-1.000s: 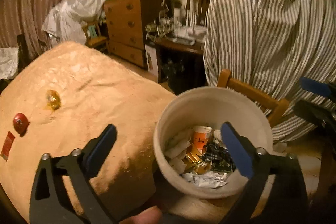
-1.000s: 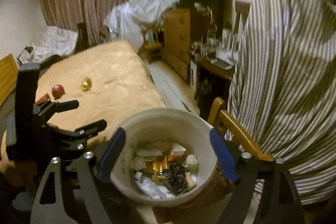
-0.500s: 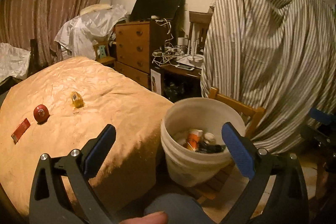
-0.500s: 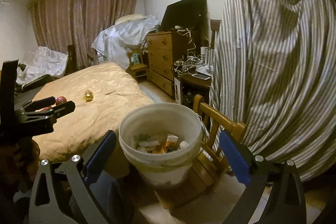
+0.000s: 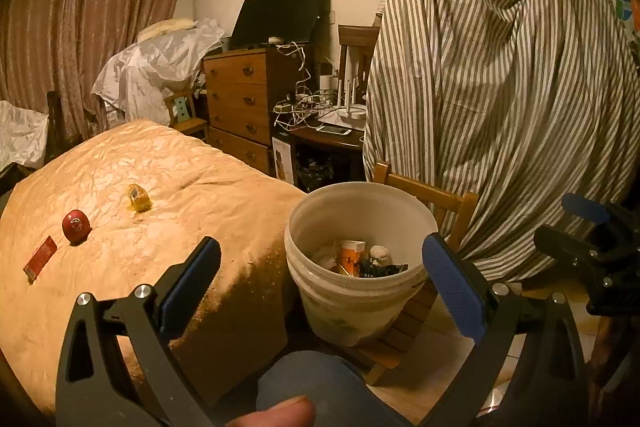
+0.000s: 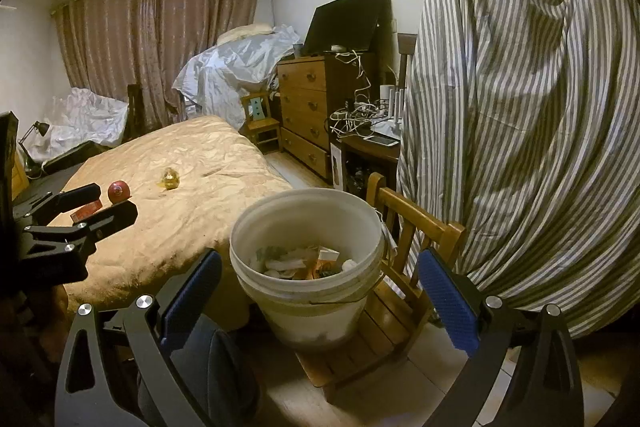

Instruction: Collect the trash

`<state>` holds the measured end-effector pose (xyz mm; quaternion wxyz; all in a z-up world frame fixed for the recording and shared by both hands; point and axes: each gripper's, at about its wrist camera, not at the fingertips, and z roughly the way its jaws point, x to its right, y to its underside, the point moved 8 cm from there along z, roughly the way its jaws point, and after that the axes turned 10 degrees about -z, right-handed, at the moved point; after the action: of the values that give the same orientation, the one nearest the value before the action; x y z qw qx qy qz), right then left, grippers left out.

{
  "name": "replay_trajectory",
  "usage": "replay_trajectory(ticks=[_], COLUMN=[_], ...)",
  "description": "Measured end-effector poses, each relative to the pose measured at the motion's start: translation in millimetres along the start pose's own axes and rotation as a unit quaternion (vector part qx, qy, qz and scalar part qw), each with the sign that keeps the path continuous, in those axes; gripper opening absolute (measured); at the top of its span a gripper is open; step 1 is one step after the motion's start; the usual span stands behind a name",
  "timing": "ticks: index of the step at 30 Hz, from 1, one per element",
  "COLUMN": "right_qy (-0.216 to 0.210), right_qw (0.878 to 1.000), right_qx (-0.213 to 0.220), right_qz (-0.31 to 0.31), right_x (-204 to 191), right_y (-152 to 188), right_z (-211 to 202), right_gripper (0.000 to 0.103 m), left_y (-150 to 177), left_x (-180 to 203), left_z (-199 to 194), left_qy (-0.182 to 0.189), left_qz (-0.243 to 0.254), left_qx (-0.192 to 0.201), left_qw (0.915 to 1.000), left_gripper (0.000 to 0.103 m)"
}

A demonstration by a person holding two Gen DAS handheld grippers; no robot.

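Observation:
A white bucket (image 5: 360, 303) (image 6: 304, 287) partly filled with trash stands on a small wooden chair (image 6: 404, 239) beside the bed. On the tan bedspread (image 5: 120, 187) lie a red round piece (image 5: 75, 225) (image 6: 119, 191), a yellow crumpled wrapper (image 5: 137, 197) (image 6: 171, 179) and a flat red packet (image 5: 40, 263). My left gripper (image 5: 320, 279) is open and empty, held back from the bucket. My right gripper (image 6: 320, 287) is open and empty, also back from the bucket.
A striped sheet (image 5: 500, 107) covers something tall at the right. A wooden dresser (image 5: 240, 107) with a dark screen, a cluttered side table (image 5: 328, 131) and curtains (image 6: 160, 39) stand behind. My knee (image 5: 320, 387) shows low in the left wrist view.
Both grippers have pulled up and back from the bucket, which now looks smaller and farther. Both stay open and empty.

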<state>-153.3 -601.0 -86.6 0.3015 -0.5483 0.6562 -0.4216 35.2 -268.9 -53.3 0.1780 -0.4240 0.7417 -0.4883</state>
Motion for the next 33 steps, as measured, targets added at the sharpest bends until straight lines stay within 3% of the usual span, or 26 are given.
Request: replay_trajectory(ticks=[33], right_qy=[-0.001], right_qw=[1.000], right_qx=[-0.006], right_qz=[0.005], right_x=[-0.6], right_y=[2.6], right_z=[6.5], right_gripper=[0.098], left_y=[3.5], left_x=[2.2], left_z=[1.1], left_qy=[-0.003], left_qz=[0.008], left_qx=[-0.005], left_qw=[1.0000], left_gripper=[0.097])
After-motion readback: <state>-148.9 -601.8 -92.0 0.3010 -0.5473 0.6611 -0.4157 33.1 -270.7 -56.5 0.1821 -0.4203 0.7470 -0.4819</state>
